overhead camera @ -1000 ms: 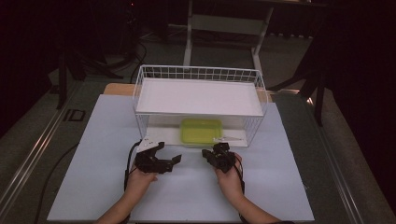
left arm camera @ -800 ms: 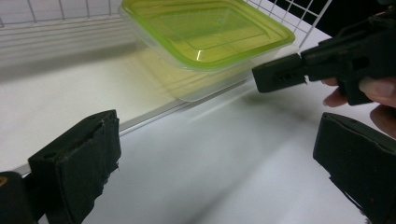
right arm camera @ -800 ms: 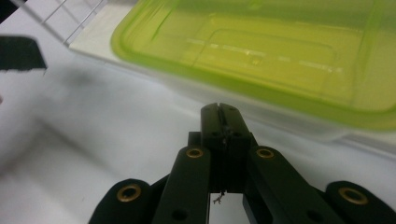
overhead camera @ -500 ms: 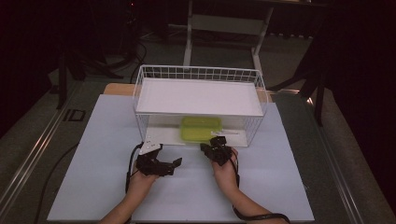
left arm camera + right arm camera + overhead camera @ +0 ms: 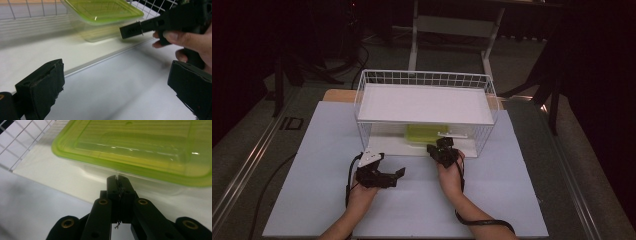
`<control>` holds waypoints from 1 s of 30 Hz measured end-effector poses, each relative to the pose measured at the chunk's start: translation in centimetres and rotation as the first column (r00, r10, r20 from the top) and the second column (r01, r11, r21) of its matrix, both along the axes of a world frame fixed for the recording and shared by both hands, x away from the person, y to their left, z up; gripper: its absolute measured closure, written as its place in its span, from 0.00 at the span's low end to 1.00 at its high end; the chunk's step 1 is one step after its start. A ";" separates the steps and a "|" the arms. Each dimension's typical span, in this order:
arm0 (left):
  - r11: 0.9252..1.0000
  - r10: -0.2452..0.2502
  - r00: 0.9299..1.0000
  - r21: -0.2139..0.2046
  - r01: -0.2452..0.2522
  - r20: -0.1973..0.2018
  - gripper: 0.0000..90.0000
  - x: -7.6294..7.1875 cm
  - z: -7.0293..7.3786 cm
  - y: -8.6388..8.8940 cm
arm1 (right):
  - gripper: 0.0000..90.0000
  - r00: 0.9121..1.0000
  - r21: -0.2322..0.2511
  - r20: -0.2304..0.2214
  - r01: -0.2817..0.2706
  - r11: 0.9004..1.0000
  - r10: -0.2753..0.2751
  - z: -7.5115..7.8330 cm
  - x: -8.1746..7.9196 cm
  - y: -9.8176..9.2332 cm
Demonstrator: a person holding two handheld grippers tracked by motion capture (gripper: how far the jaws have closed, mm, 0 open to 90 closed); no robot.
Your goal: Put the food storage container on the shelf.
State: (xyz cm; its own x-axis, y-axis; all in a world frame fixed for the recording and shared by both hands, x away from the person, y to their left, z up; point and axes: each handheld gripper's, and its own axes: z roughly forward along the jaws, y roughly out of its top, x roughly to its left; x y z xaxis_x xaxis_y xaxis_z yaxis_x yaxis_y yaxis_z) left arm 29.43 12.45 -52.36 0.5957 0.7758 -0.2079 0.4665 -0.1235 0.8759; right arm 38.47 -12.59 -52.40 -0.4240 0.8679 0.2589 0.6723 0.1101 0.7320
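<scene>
A clear container with a green lid [image 5: 426,133] sits on the bottom tray under the upper shelf of a white wire rack [image 5: 424,78]. My right gripper [image 5: 440,148] is shut with nothing in it. In the right gripper view its closed tips [image 5: 118,179] are just short of the container's clear wall, below the lid [image 5: 140,147]. My left gripper [image 5: 395,176] rests lower left on the white mat, its jaws wide open and empty. In the left gripper view, between its pads [image 5: 41,86], I see the container [image 5: 102,12] and the right gripper [image 5: 136,29] in a hand.
The rack's flat white upper shelf [image 5: 427,102] covers the container from above, leaving a low gap at the front. A white mat [image 5: 512,200] covers the table around both hands. A metal stand [image 5: 452,25] rises behind the rack in the dark.
The right gripper has moved forward to the rack's front opening, close to the container. The left gripper has stayed where it was.
</scene>
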 end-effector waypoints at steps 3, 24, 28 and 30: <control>1.000 -0.004 1.000 -0.003 0.004 0.000 0.02 0.0 0.0 -0.1 | 0.98 1.000 -0.004 0.005 0.004 1.000 -0.004 0.0 0.3 0.0; 1.000 -0.006 1.000 -0.002 0.006 0.011 0.02 -0.1 0.3 0.1 | 0.97 1.000 -0.011 0.006 0.009 1.000 -0.008 0.4 1.1 0.6; 1.000 -0.011 1.000 -0.006 0.011 0.014 0.02 -0.1 0.3 0.1 | 0.95 0.999 -0.009 0.027 -0.025 1.000 0.025 0.6 0.4 0.6; 1.000 -0.017 1.000 -0.010 0.018 0.019 0.02 -0.1 0.3 0.0 | 0.94 0.999 -0.017 0.035 -0.042 0.999 0.042 0.7 -0.1 0.6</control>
State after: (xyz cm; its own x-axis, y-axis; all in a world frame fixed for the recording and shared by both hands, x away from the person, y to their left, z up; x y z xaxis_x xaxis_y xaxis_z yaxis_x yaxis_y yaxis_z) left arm 29.28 12.50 -52.06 0.6131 0.7631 -0.2045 0.4476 -0.1223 0.8858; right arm 38.33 -12.00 -51.67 -0.4688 0.8530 0.2293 0.6408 0.1498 0.7529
